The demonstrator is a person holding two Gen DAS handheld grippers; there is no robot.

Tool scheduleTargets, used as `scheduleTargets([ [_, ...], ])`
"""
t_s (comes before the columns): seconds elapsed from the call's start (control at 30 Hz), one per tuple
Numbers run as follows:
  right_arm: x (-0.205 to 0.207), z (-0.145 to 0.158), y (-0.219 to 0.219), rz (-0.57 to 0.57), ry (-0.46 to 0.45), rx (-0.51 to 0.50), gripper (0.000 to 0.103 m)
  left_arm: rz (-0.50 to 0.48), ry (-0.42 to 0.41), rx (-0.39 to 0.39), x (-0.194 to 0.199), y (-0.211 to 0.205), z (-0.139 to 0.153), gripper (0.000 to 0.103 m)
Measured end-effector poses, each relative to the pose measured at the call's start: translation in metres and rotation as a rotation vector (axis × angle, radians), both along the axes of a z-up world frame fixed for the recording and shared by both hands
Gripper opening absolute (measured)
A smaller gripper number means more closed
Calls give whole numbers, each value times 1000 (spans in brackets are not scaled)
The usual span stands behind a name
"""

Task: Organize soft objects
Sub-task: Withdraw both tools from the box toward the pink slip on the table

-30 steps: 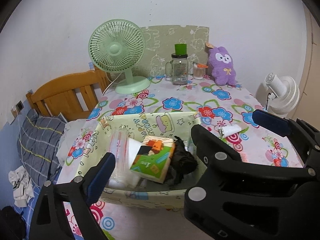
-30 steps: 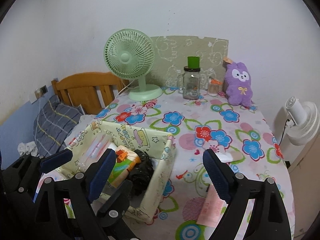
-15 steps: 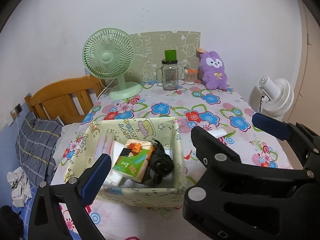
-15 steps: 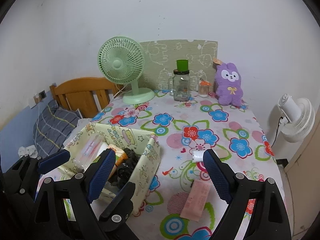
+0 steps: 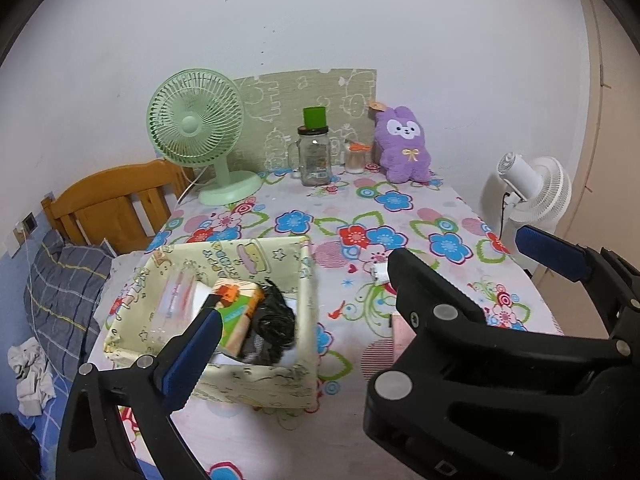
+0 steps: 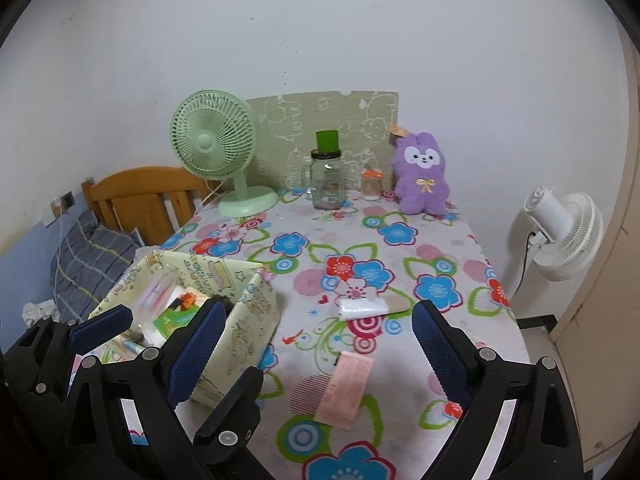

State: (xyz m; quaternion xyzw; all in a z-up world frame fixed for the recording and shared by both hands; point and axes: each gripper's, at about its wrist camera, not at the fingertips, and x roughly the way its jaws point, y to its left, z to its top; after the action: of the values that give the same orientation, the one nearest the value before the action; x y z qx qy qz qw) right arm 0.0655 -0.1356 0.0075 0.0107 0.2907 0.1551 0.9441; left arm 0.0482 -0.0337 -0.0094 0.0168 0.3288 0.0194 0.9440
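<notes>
Both grippers hover over the near edge of a tabletop covered by a floral tablecloth (image 6: pixel 400 236). The left gripper (image 5: pixel 360 292) is spread wide and empty, one finger above the fabric storage bin (image 5: pixel 304 384) at the near left corner. That bin already holds a green tissue pack (image 5: pixel 236 320), a crumpled black bag (image 5: pixel 276 320) and a clear plastic packet (image 5: pixel 176 300), evidently gathered there as sorted soft items. The right gripper (image 6: pixel 316 344) is likewise spread and carries nothing. Between its fingers, flat on the cloth near the front edge, lies a pink tissue packet (image 6: pixel 348 388), with a white packet (image 6: pixel 362 307) just beyond: likely the next pickups. A purple plush rabbit (image 6: pixel 420 176) stands at the far edge beside a glass jar (image 6: pixel 326 184) and a green desk fan (image 6: pixel 216 148).
</notes>
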Motion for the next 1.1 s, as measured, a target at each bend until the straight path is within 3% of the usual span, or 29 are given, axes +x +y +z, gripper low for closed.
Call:
scheduleTargets([
  [0.33,-2,-5,-28,-61,11,12,99,-24,3,-14,-1,-25,-4,103],
  [0.8,1,-20,-58,-114,12,26,102,-62,81,-46,11,-51,-20,103],
  [1.1,8,-38,-68,-111,40,37,102,-66,55,-43,17,-61,-33,103],
])
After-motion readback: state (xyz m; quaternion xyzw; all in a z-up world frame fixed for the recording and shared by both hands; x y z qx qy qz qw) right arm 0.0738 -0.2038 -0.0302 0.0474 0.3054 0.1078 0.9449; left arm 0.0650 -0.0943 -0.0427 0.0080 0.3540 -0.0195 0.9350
